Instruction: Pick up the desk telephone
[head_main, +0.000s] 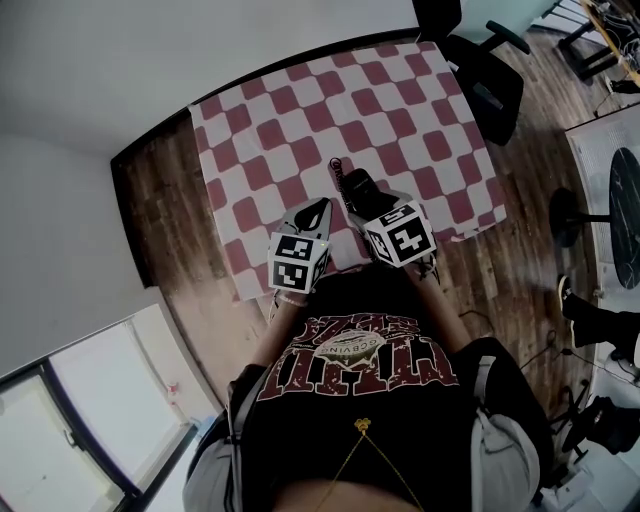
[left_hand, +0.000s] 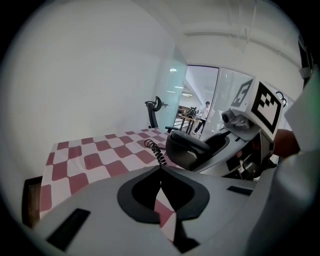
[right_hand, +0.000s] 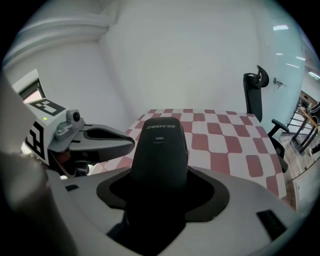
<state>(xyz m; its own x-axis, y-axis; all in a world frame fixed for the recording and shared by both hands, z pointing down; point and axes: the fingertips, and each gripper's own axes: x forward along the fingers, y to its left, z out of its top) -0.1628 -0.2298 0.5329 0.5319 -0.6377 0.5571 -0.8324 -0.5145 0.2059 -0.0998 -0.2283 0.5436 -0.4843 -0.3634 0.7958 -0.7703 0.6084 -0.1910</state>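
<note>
Soft, even indoor light, faint shadows. Head view: brightest at glass panel, 7 o'clock. Gripper views: heavy fisheye w/ black vignette corners, near foreground blurry, glass wall at 1 o'clock overexposed.

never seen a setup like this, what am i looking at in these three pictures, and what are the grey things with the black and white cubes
There is no robot here. A person stands at a table with a hand-held two-jaw gripper in each hand. The head view comes from a camera on the person's head, looking steeply down. The other two views come from cameras riding on each gripper, looking along its jaws. The marker cubes are parts of the grippers. A red and white checked cloth covers the table. The right gripper is closed on a black telephone handset, held above the cloth, with its coiled cord trailing down. The left gripper has its jaws together and holds nothing.
</note>
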